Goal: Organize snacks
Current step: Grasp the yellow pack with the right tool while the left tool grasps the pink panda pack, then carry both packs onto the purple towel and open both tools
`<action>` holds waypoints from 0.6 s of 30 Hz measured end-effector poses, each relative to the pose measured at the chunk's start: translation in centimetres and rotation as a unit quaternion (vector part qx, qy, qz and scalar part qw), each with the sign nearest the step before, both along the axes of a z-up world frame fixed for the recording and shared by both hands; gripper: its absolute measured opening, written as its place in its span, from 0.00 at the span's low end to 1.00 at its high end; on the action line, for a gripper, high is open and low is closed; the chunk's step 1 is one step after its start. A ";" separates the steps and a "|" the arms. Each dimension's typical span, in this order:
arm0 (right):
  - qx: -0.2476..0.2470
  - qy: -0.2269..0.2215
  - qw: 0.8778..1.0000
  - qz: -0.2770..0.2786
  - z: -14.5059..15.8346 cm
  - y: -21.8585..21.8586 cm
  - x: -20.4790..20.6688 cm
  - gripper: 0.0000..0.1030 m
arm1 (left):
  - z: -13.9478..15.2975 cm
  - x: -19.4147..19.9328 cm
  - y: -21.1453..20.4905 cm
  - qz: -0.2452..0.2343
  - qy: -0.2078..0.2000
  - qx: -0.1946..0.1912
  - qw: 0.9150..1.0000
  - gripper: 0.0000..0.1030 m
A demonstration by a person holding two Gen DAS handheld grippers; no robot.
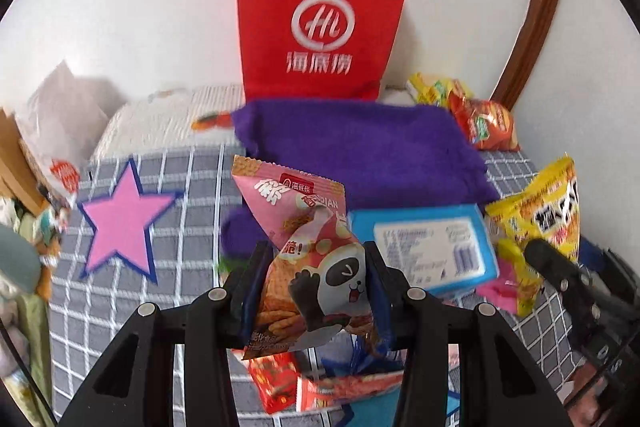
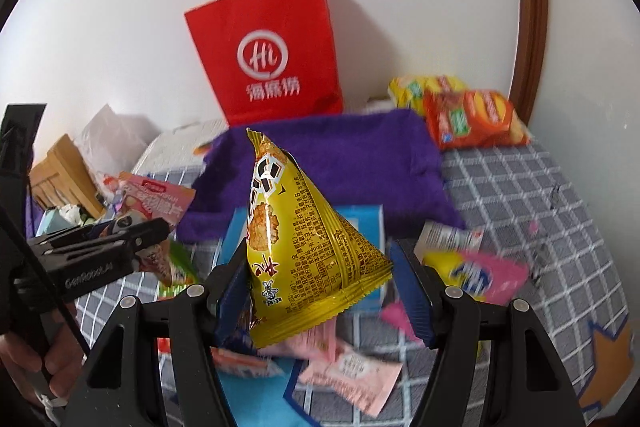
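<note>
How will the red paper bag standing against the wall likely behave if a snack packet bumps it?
The red paper bag probably tips easily: it stands tall and narrow on soft bedding. It looks light, being thin paper. Its creased sides suggest that it would crumple rather than resist.

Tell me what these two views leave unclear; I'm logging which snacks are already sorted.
- Red paper bag: both views face its front, so its contents are hidden.
- Red packets in the left wrist view: hidden partly by the pink panda snack packet and left gripper; blurred.
- Blue box in the right wrist view: mostly behind the yellow snack packet.
- Right gripper: whether its right pad touches the packet is unclear.
</note>
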State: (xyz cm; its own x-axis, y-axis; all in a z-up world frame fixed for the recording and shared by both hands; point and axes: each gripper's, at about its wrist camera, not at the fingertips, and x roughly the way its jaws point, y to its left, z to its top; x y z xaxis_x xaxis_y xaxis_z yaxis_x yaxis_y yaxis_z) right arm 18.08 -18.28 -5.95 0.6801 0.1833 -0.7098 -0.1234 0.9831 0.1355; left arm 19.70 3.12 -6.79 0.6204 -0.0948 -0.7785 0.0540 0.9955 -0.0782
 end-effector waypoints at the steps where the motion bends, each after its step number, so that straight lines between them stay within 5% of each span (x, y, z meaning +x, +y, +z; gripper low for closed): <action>1: -0.001 -0.003 1.000 -0.001 0.5 0.0 0.4 0.65 | 0.5 0.2 -0.1 -0.001 -0.006 0.003 1.000 0.42; 10: -0.008 -0.050 0.999 0.008 6.1 0.8 5.2 0.65 | 4.8 3.1 0.0 -0.004 -0.042 0.000 0.999 0.42; 18: -0.012 -0.052 0.998 0.016 7.5 1.5 8.9 0.65 | 5.8 6.0 0.5 0.009 -0.051 0.000 0.999 0.42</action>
